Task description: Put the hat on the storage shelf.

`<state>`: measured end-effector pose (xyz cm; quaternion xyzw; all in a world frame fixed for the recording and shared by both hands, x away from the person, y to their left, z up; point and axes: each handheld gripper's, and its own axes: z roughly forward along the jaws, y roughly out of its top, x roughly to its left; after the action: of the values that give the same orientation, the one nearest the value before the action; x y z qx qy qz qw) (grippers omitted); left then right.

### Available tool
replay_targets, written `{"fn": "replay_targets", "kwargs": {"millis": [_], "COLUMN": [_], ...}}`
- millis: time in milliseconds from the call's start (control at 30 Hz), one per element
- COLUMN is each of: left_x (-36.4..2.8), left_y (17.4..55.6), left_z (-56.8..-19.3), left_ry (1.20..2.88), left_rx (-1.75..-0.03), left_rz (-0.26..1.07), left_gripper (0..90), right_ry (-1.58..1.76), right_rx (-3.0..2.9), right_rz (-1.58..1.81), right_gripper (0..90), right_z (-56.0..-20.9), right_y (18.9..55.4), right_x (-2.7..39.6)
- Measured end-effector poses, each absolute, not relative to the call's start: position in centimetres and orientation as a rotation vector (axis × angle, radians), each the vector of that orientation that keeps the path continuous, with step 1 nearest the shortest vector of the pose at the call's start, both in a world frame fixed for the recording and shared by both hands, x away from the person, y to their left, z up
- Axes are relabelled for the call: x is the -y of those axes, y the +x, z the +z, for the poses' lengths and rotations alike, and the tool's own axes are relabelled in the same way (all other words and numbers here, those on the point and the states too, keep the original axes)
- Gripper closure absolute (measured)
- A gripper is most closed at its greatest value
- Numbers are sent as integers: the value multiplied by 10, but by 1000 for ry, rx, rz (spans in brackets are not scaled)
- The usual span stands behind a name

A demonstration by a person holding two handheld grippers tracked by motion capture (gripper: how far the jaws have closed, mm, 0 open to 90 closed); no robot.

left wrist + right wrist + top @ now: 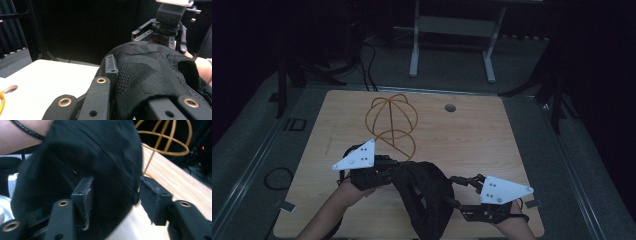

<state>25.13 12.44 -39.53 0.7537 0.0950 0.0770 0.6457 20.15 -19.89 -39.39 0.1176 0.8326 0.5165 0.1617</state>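
Black jaws of the left gripper [130,100] are seen in the foreground of the left gripper view, closed on the knitted edge of a black cap [150,67]. From the high view, the cap [422,192] is held above the near edge of the wooden table [462,135], between the left gripper [379,175] and the right gripper [457,192]. In the right gripper view the right gripper [115,195] is shown with its jaws standing apart, one pad against the cap's crown [100,152] and the other just clear of the fabric; no grip appears to be made, though the dim, blurred picture leaves this uncertain. A gold wire cap stand [391,125] rests farther back on the table, well apart from the cap. The step in hand is judged to be securing the cap with both grippers before it is carried to the stand. A firm pinch on the rim opposite the left grip is advised, so that the opening is kept spread and level.
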Motion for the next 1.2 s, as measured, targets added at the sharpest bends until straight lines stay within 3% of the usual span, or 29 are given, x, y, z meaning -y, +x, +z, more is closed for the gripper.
{"fn": "replay_targets", "kwargs": {"millis": [67,200,333,400,733,1067,1200], "left_x": [-122,-121,-122,-120,-120,-120,-123], "left_y": [251,252,254,255,256,251,252], "left_z": [-395,-394,-394,-394,-398,-396,-394], "left_ry": [1723,1717,1716,1726,1769,1800,1783], "left_rx": [-210,-213,-229,-239,-275,-279,-345], "left_rz": [184,178,185,193,270,367,393], "left_gripper": [879,879,878,878,872,806,650], "right_ry": [309,249,267,278,348,375,393], "right_rx": [-2386,-2386,-2372,-2374,-2353,-2328,-2316], "right_rz": [1472,1436,1440,1434,1468,1486,1492], "right_gripper": [471,578,811,863,881,880,880], "right_z": [-393,-394,-393,-393,-387,-382,-381], "right_y": [202,204,206,207,212,213,214], "right_x": [196,187,187,187,193,201,205]}}
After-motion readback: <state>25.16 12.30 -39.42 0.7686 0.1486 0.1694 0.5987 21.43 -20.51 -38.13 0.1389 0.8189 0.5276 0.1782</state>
